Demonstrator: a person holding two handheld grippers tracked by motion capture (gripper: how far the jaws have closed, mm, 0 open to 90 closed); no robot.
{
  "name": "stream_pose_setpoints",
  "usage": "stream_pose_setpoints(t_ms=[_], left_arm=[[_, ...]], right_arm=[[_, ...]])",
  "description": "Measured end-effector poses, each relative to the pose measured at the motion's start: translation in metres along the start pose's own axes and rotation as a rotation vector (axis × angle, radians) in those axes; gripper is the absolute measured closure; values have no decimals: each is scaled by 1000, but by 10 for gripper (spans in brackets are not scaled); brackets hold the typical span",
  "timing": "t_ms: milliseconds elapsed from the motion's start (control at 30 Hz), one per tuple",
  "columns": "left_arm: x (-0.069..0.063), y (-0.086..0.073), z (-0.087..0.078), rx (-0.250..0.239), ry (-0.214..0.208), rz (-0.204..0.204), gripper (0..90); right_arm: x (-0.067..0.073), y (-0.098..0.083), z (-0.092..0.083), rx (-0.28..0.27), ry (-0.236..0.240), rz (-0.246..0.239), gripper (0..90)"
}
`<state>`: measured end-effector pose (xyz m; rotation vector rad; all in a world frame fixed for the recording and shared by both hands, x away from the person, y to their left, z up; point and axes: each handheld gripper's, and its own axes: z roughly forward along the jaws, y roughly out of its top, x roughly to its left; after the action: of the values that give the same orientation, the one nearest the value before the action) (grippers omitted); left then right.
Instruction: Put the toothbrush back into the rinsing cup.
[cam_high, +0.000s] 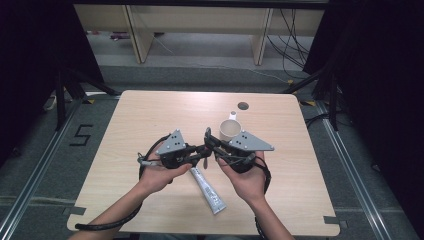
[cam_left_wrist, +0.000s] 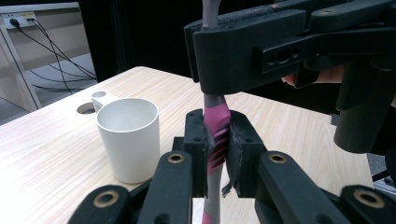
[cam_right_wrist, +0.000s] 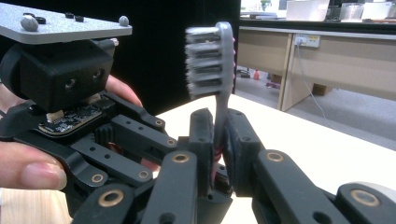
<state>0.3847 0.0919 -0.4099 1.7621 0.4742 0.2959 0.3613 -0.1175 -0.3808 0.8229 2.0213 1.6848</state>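
A grey toothbrush with a pink ribbed grip (cam_left_wrist: 217, 135) is held above the light wooden table (cam_high: 150, 115) between the two grippers, which meet over the middle of the table in the high view. The left gripper (cam_left_wrist: 218, 154) is seen in the left gripper view with its black jaws pressed flat on the pink ribbed part of the handle, one pad on each side. The right gripper (cam_right_wrist: 218, 144) is seen in the right gripper view with its jaws closed narrowly on the grey neck of the same toothbrush, just below the head; the grey bristles (cam_right_wrist: 203, 60) stand upright above the jaws and are turned toward the left of that view. In the left gripper view the right gripper is seen from outside, clamped on the stem directly above the left jaws, so that the two grips lie just beside each other along the handle. The toothbrush is thus carried by both grippers at once and is clear of the table.

A plain white cylindrical cup with a small side handle (cam_high: 230, 129) stands upright on the table just behind the right gripper in the high view, and beside the left jaws in the left gripper view. A white toothpaste tube with dark print (cam_high: 208, 191) lies flat on the table between the person's forearms, near the front edge. A round dark hole (cam_high: 243, 106) is seen in the table behind the cup.
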Motion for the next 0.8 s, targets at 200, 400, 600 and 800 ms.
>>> stream_pose_setpoints(t_ms=[200,400,600,800], left_arm=[[0,0,1,-8,4,5,792],[1,-4,0,3,45,48,582],[6,-12,-10,14,79,67,479],[15,-21,-25,28,124,72,440]], right_arm=[[0,0,1,-20,-3,-15,840],[-3,3,-4,-35,-31,6,843],[-15,7,-9,-53,-76,13,843],[-31,13,-12,-73,-113,0,842]])
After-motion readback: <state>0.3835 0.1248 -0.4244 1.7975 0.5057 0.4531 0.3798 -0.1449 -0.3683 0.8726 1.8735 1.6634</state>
